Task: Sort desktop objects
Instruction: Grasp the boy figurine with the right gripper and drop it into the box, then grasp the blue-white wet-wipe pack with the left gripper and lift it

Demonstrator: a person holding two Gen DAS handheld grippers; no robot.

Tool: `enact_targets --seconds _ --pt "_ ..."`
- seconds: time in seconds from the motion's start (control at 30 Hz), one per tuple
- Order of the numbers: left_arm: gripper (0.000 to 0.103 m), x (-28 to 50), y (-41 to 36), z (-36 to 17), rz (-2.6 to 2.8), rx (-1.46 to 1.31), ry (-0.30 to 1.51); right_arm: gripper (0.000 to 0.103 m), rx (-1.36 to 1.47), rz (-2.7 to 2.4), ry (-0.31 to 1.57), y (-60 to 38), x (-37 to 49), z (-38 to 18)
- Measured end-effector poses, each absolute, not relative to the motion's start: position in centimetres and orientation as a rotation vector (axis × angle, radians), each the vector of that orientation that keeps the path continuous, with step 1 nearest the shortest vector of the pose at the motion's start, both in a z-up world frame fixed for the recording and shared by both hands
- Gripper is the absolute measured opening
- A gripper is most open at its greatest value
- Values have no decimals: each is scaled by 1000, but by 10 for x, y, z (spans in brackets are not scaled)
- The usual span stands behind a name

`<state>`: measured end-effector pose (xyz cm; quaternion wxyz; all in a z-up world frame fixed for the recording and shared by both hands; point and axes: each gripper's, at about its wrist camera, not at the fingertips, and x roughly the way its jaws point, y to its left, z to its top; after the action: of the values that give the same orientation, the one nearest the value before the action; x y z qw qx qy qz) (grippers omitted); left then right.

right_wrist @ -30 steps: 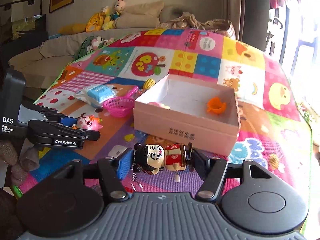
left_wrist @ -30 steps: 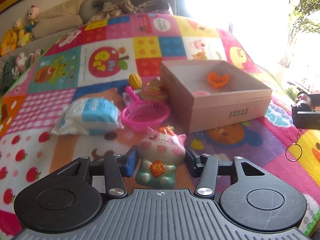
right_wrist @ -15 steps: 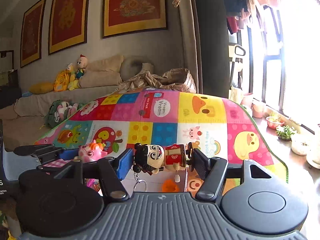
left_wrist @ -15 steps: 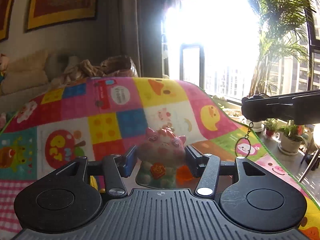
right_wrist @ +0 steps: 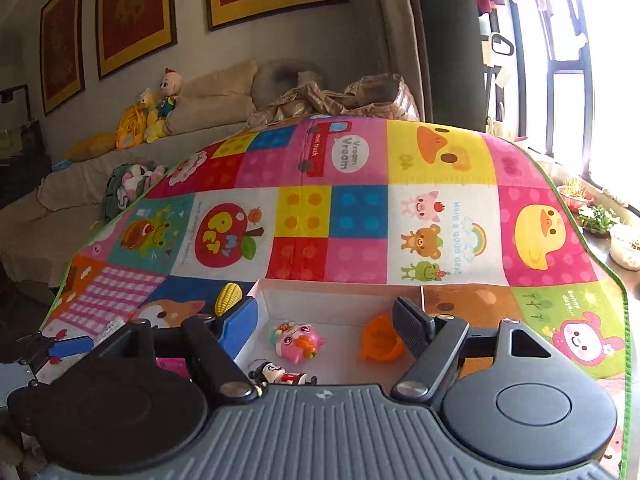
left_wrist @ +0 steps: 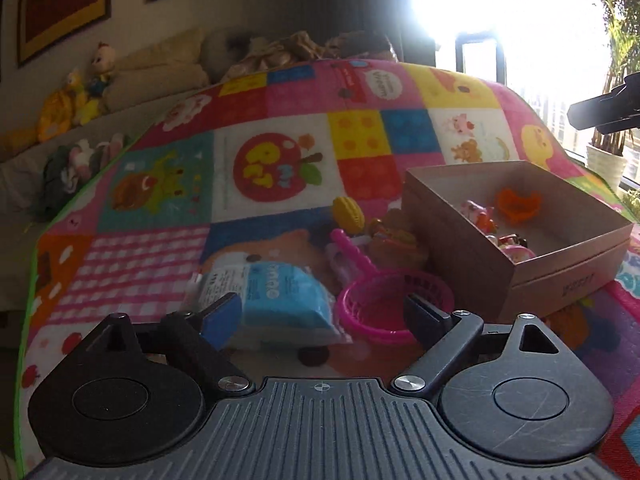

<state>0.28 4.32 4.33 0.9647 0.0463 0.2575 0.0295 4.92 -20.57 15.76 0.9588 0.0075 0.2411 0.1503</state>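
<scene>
Both fingers of the left gripper (left_wrist: 318,312) stand wide apart and are opening further, with nothing between them. A second ago they clamped the pink pig toy (left_wrist: 476,212); in the left wrist view that pig now lies inside the cardboard box (left_wrist: 560,268), near the orange piece (left_wrist: 518,204). Left of the box, on the play mat (left_wrist: 160,240), wait the pink basket (left_wrist: 394,306), the blue tissue pack (left_wrist: 276,300) beyond it, and the yellow corn toy (left_wrist: 349,208) behind the basket.

From the right wrist view, the right gripper (right_wrist: 324,320) hangs over the box (right_wrist: 340,300) with its jaws parting and empty. The doll keychain (right_wrist: 280,374) it gripped a second ago lies on the box floor close beneath the camera, the pig (right_wrist: 298,340) just past it and the orange piece (right_wrist: 380,340) to the right.

So two more items appear sorted, both grippers are free, and the things left of the box seem next.
</scene>
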Motion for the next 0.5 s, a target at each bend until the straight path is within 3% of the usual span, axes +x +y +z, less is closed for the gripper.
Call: enact_targets --seconds 0.13,0.4,0.5 --pt "96 13 61 35 128 79 546 75 -124 351 477 -152 32 142" --pt "98 32 106 42 234 -49 551 40 -519 476 388 -36 -15 83" --pt "100 21 119 47 257 -62 541 38 -605 500 394 -7 -14 61"
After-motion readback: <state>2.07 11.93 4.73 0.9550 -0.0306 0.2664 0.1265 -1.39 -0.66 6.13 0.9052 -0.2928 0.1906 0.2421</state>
